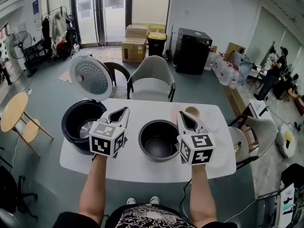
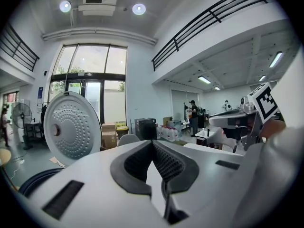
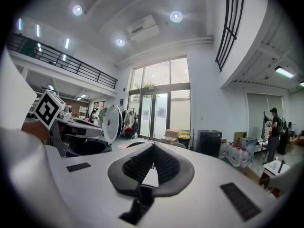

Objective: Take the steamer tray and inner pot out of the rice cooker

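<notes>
Holding left gripper and right gripper over the table, we have both jaw pairs closed, empty. The inner pot stands between them.

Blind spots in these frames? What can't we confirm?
- Head view: the left gripper covers part of the dark blue rice cooker opening, so its contents are unclear.
- Head view: the right gripper hides most of a tan round thing on the white table; what it is can't be told.
- Both gripper views: each gripper's own body blocks the tabletop, so the black round inner pot goes unseen there.
</notes>
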`<state>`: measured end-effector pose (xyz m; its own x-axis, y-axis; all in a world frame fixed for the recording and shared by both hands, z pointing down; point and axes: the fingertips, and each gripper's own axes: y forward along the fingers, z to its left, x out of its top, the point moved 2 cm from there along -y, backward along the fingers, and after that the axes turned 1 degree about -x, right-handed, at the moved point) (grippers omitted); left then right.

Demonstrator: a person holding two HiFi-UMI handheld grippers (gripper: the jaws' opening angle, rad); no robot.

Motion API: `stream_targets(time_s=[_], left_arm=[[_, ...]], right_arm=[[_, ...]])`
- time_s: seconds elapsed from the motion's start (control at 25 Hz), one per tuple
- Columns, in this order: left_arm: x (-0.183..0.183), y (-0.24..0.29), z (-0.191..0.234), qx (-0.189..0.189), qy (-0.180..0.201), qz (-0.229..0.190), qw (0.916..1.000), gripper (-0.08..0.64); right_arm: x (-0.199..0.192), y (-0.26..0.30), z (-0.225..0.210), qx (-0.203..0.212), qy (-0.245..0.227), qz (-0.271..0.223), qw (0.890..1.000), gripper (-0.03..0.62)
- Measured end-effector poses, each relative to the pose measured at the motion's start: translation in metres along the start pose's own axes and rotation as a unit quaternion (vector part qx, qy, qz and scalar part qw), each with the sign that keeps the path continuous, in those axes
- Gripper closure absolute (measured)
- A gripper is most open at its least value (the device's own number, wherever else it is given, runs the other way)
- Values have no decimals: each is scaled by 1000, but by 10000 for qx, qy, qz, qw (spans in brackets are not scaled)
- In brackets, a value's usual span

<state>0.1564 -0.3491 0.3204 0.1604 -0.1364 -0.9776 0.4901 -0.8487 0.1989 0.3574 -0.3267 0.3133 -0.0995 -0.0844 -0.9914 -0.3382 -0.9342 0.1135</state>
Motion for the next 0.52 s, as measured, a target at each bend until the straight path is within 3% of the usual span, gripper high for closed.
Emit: stream_targets(time_s=[0.52], left_arm=[[1, 8, -8, -26, -50, 5, 10000, 546]], right_arm=[[-1, -4, -14, -64, 34, -7, 10000, 580]])
